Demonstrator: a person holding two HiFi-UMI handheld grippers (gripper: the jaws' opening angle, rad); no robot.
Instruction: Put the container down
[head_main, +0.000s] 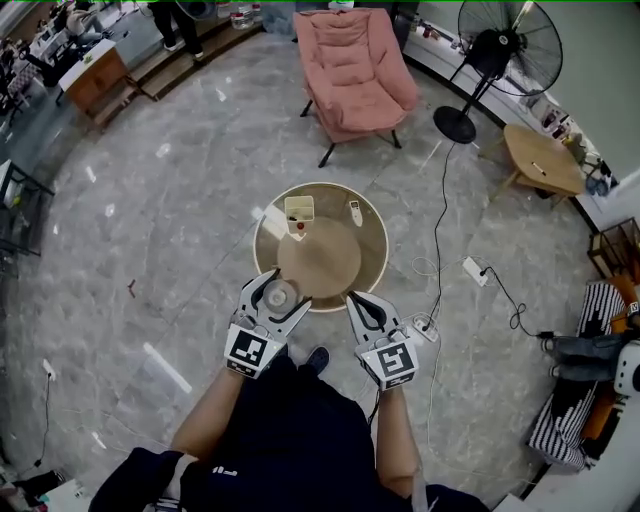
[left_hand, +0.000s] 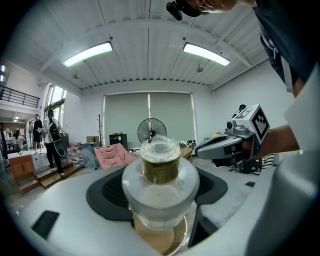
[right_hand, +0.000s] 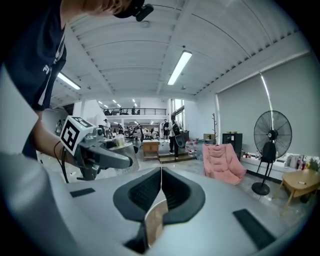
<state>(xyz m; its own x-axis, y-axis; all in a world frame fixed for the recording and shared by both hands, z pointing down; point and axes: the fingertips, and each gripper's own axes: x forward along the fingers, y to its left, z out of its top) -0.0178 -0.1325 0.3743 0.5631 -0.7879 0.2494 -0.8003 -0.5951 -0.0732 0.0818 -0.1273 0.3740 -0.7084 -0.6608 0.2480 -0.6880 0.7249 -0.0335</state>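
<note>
A small clear container (head_main: 281, 296) with a clear lid and brownish contents is held over the near-left rim of the round wooden table (head_main: 372, 243). My left gripper (head_main: 284, 291) is shut on it. In the left gripper view the container (left_hand: 160, 162) stands upright between the dark pads (left_hand: 107, 192), above the tabletop. To its right my right gripper (head_main: 354, 300) hovers at the table's near edge, shut with nothing in it. In the right gripper view its jaws (right_hand: 161, 187) meet in a thin line, and the left gripper (right_hand: 100, 150) shows at the left.
On the table stand a cream open box (head_main: 299, 210), a small white device (head_main: 355, 211) and a round wooden disc (head_main: 320, 262). Beyond are a pink armchair (head_main: 355, 65), a standing fan (head_main: 500, 50) and a side table (head_main: 543, 160). Cables and a power strip (head_main: 474, 270) lie on the floor at right.
</note>
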